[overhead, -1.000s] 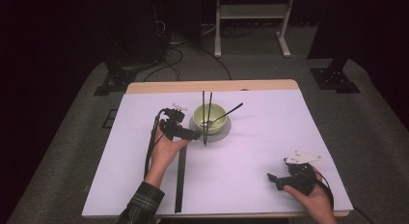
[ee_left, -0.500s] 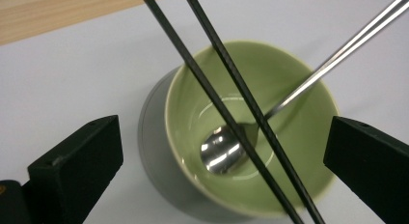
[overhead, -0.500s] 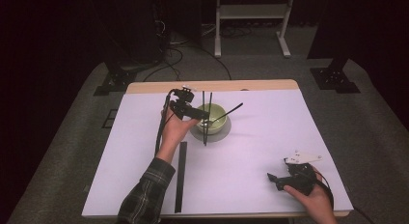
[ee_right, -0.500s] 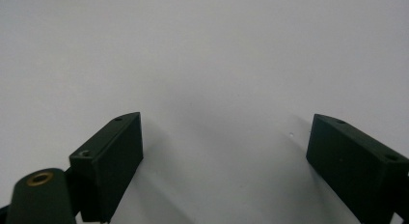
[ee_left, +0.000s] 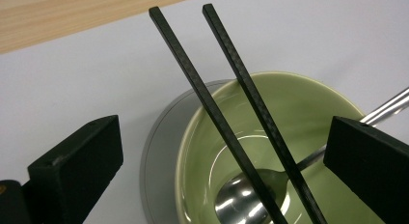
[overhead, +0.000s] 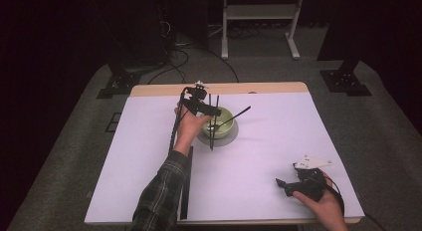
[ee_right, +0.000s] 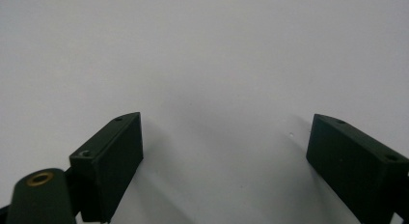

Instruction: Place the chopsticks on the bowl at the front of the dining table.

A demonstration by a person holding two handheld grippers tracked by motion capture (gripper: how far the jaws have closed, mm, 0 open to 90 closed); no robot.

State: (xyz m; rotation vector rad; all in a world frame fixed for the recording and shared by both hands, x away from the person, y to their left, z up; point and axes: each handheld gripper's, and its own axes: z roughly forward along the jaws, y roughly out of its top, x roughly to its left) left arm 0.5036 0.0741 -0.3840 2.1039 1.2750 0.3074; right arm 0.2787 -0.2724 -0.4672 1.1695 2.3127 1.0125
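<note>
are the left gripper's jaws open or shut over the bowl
Open. In the left gripper view its two jaws stand wide apart, with both chopsticks free between them, over the green bowl holding a spoon.

The bowl (ee_left: 308, 113) is glossy green, probably glazed ceramic. In it lies a polished metal spoon (ee_left: 246, 200), bright with reflections. The two black chopsticks (ee_left: 226, 122) show a fine woven texture, semi-matt. The table (overhead: 259, 156) has a smooth matt white sheet; its far edge (overhead: 234, 87) is pale wood.
</note>
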